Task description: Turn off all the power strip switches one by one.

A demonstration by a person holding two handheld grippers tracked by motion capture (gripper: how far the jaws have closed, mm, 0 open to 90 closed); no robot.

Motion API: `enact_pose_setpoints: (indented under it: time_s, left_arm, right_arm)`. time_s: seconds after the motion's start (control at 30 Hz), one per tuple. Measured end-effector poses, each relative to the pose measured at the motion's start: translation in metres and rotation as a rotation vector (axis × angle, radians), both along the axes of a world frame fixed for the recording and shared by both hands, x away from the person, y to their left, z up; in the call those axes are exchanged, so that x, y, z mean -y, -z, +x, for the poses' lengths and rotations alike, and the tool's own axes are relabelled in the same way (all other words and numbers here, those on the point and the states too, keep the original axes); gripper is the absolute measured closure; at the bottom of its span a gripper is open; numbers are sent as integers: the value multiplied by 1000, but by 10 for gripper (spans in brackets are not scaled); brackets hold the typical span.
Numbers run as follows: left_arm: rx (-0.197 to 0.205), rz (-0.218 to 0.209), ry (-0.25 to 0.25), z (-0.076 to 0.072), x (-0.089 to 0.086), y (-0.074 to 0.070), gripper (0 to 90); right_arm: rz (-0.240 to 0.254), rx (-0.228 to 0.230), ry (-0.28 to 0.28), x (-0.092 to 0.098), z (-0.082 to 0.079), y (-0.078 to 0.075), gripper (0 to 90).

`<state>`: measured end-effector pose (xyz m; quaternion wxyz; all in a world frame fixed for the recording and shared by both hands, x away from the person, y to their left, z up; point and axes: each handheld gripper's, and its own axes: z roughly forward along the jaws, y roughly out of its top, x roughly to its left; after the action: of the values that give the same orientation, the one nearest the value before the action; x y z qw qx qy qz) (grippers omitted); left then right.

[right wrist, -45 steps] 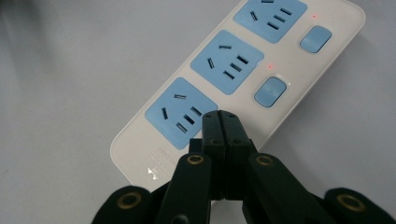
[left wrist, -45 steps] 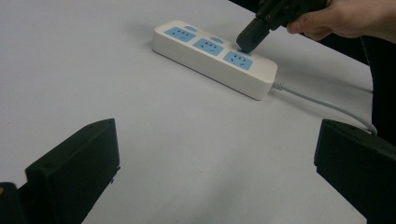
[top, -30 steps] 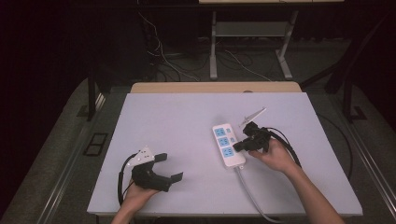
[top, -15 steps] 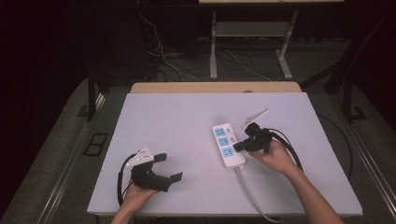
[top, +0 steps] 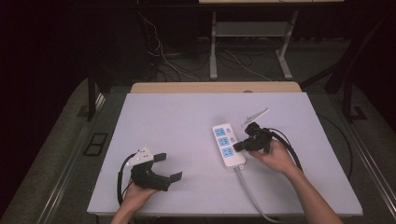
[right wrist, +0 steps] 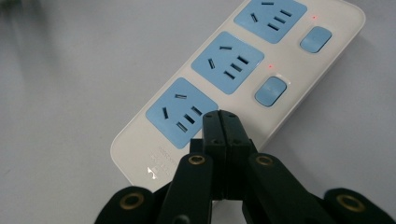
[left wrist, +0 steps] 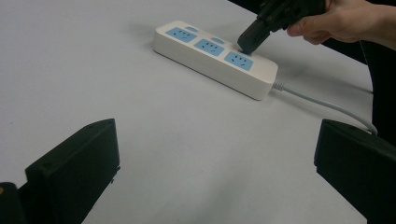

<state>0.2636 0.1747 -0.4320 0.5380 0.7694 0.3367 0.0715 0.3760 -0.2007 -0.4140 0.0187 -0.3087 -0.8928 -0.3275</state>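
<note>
1. Power strip (top: 228, 145): white, three blue sockets in a row, lying flat on the white table (top: 177, 121), right of centre. Its grey cord (top: 254, 196) leaves the near end and runs toward the table's front edge.
2. Right gripper (top: 237, 147): jaws clenched together, nothing between them. In the right gripper view the joined tips (right wrist: 220, 119) rest on the strip's top face at the socket (right wrist: 181, 113) nearest the cord, at that socket's switch-side edge. Whether a switch lies under the tips cannot be told; the tips cover that spot.
3. In the left gripper view the same tips come down onto the strip just behind the last socket (left wrist: 238, 61), with the right hand (left wrist: 340, 21) holding the tool from behind.
4. Switches: two blue rocker switches (right wrist: 270, 90) show beside the middle and far sockets, each with a small red light next to it.
5. Left gripper (top: 169, 167): jaws released, standing wide apart, holding nothing. It rests near the table's front left, well apart from the strip. In its own view only bare table lies between the two jaws, with the strip farther off.
6. Writing: faint grey print and a small mark sit on the strip's end by the cord (right wrist: 156, 163); too small to read. No brand legible.
7. Containers: none on the table.
</note>
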Motion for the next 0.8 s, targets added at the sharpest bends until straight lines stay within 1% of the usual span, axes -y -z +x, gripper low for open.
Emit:
enact_pose_setpoints:
  time_s: [0.03, 0.13, 0.2, 0.3, 0.5, 0.6, 0.7, 0.8]
  left_arm:
    - [0, 0, 0, 0, 0, 0, 0]
    - [-1, -1, -2, 1, 0, 0, 0]
    - [-1, -1, -2, 1, 0, 0, 0]
    - [-2, 2, 0, 1, 0, 1, 0]
    - [-2, 2, 0, 1, 0, 1, 0]
    - [-1, 0, 0, 1, 0, 0, 0]
    - [-1, 0, 0, 1, 0, 0, 0]
    - [-1, 0, 0, 1, 0, 0, 0]
  right_arm:
    - [13, -7, 0, 1, 1, -3, 900]
    - [9, -14, -5, 2, 1, -3, 900]
    - [3, -13, -4, 3, 1, -4, 900]
    - [26, -5, 3, 6, 2, -7, 900]
    - [43, -1, 3, 8, 4, -13, 900]
    - [39, 8, 2, 6, 7, -20, 900]
    - [39, 10, 4, 4, 8, -23, 900]
    - [27, 16, -1, 3, 12, -25, 900]
